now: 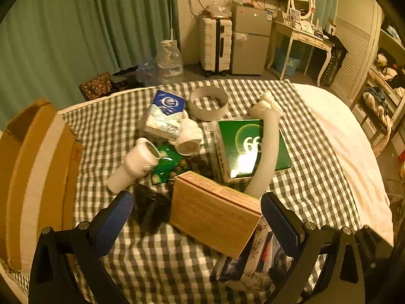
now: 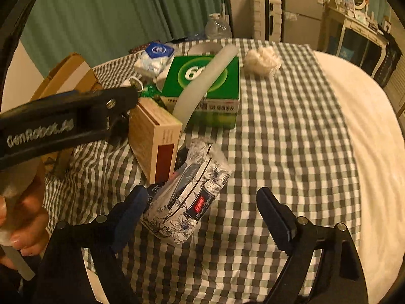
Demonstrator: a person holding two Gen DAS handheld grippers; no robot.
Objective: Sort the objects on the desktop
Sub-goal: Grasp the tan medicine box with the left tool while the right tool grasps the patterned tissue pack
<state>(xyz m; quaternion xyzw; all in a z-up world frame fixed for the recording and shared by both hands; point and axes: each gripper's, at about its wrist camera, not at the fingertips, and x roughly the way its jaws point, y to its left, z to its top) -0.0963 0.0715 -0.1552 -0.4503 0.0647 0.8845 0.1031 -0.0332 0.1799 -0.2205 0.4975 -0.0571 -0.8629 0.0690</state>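
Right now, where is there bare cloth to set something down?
Free: the checked cloth right of the green box and floral packet, up to the white bedding. Crowded: around the wooden box, white bottle and tissue pack.

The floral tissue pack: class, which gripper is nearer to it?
Right. The floral tissue pack lies between the open right gripper fingers, against one. The left gripper straddles the wooden box beside it.
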